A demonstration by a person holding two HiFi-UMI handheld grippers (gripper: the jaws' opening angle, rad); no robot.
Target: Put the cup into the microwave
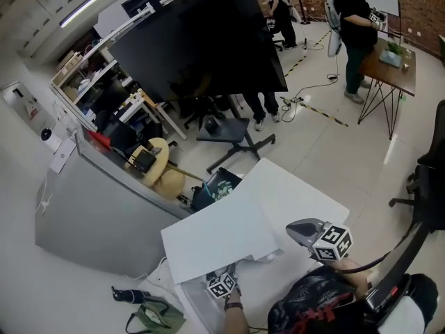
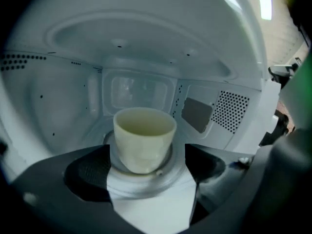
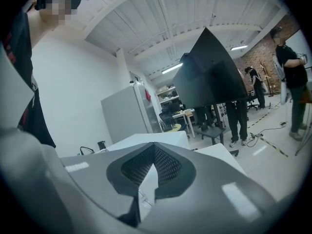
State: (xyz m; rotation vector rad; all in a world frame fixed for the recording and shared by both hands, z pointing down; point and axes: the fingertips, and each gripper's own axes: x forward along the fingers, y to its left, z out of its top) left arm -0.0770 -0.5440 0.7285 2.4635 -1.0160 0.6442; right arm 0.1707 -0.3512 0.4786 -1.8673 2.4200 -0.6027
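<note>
White table (image 1: 295,195) fills the near ground, and a white microwave (image 1: 215,239) stands along its left edge. Just beside the oven, toward the table's near edge, the right gripper (image 1: 300,232) hovers with its jaws pressed together on nothing, held clear of the opening, I'd guess. The left gripper (image 2: 147,173) reaches into the cavity with its jaws spread wide. The cream cup (image 2: 145,136) stands upright just past their tips, on the round hub (image 2: 171,165) at the middle of the oven floor. Neither jaw seems to touch it, so the cup looks delivered. What's left is backing out without clipping it. Farther off are a big black panel (image 1: 201,40) and people near a wooden table (image 1: 393,65).
</note>
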